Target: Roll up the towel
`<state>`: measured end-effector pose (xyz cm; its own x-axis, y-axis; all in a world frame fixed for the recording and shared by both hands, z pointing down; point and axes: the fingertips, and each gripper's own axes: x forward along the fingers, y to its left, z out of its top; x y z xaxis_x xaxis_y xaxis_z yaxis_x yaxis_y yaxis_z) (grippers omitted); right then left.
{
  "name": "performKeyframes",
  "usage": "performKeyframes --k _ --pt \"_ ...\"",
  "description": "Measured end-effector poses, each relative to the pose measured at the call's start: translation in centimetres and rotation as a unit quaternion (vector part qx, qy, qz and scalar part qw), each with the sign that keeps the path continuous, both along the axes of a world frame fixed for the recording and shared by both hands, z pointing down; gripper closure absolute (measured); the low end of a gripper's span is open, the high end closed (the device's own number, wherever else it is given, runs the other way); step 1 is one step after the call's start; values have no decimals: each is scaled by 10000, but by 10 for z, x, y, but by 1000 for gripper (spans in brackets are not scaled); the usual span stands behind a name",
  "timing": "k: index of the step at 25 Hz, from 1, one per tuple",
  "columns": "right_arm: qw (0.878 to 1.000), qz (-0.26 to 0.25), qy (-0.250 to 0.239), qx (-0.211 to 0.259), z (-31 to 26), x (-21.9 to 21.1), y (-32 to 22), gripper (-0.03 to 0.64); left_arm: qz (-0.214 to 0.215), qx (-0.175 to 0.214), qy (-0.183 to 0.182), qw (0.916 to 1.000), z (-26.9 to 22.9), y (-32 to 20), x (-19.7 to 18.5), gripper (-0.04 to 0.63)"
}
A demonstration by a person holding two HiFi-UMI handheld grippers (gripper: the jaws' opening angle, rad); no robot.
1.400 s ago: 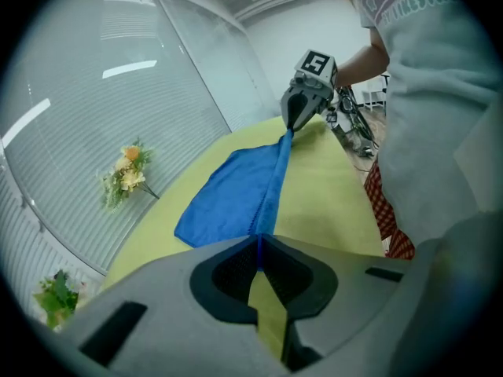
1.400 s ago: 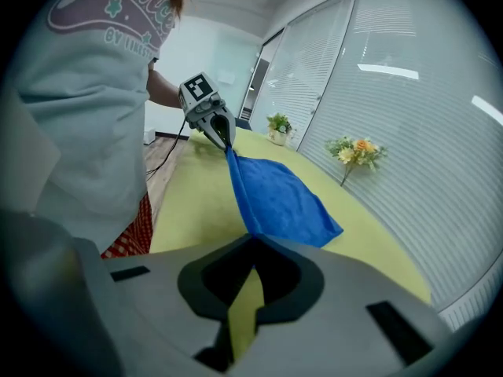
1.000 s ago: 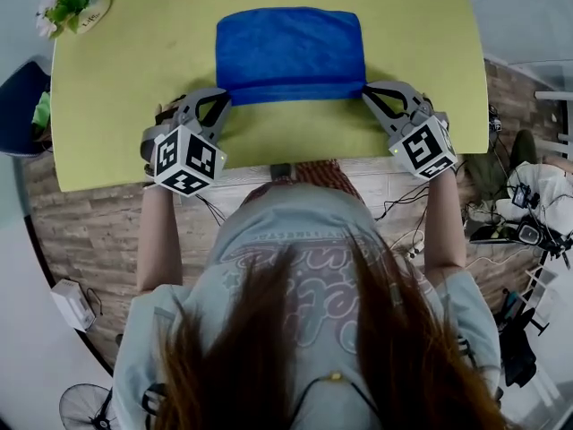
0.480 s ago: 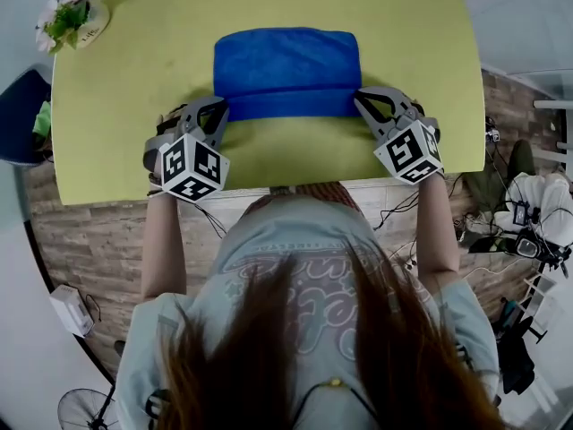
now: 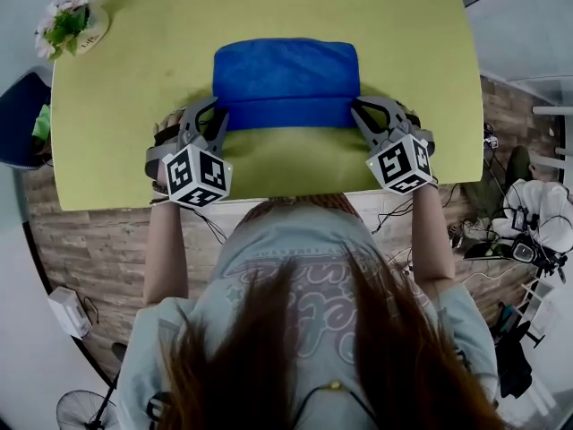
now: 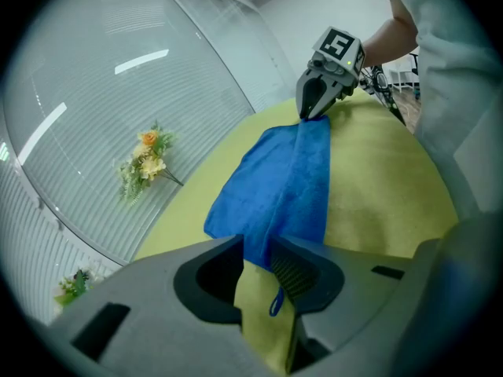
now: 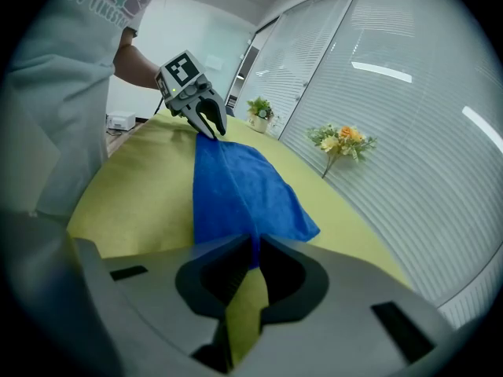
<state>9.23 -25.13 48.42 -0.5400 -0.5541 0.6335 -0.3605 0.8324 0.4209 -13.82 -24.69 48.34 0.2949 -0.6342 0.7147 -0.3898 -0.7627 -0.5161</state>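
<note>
Left gripper (image 5: 218, 115) and right gripper (image 5: 359, 112): narrow, jaws just easing open, towel (image 5: 286, 72) corners between them. Towel's long axis spans tip to tip; bulk lies ahead, neither hand nearer.

Folded band (image 5: 286, 113) along the near edge of the towel (image 5: 286, 68): wider now, and its front edge lies a little farther from the person.

Left gripper (image 5: 218, 119), right gripper (image 5: 357, 113): both are carried farther onto the table (image 5: 134, 88), away from its near edge. The right one also shifts inward, toward the left.

Jaws of both have just been opening slightly, the left more. A towel corner sits between each pair. The right pinches it thin. The left seems to touch it across a wider gap.

The table sits lower in the head view.
</note>
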Motion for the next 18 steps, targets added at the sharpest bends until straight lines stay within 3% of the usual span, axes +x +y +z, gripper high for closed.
performKeyframes --k 6,12,18 --pt "9991 291 -287 75 -9 7 -9 481 -296 125 250 9992 -9 -10 -10 408" --pt "9960 468 -753 -113 -13 14 -9 462 -385 176 373 9984 -11 -11 -12 388" --pt "9959 537 -720 -56 -16 25 -9 436 -489 222 418 9977 -17 -12 -19 373"
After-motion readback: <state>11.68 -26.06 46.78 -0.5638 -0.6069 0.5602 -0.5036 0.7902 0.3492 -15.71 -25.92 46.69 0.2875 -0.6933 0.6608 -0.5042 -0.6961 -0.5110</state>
